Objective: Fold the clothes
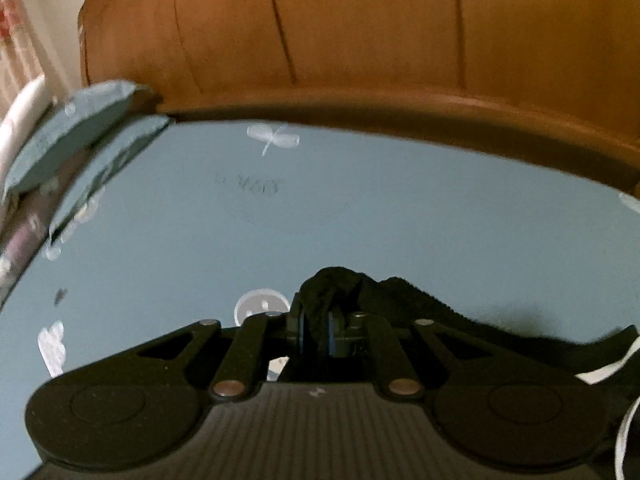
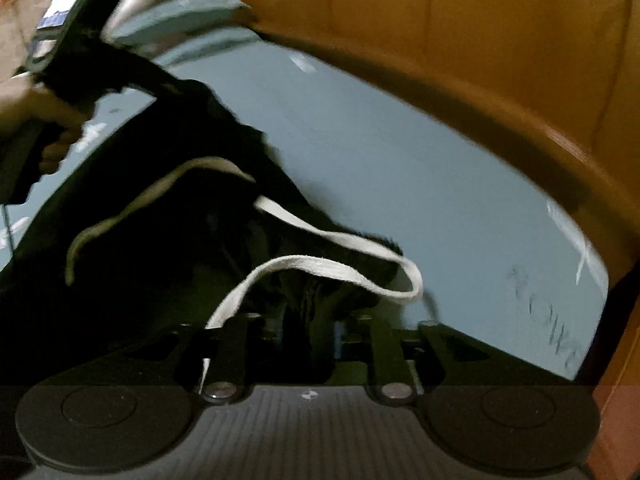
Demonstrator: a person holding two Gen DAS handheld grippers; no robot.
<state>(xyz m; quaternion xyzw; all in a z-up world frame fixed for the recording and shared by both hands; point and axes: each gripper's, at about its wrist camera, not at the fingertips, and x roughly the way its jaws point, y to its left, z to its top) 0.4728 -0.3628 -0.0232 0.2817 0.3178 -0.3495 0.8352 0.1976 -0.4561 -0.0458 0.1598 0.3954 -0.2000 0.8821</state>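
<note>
My left tool (image 1: 316,330) is clamped on a bunched edge of the black garment (image 1: 404,300). From there the cloth stretches rightward over the blue bed sheet (image 1: 360,208) to my right tool (image 2: 312,320), which pinches black fabric beside the white drawstring (image 2: 348,240), both hands equally near.

Dim warm indoor light, motion blur, fisheye bending, dark corners
</note>
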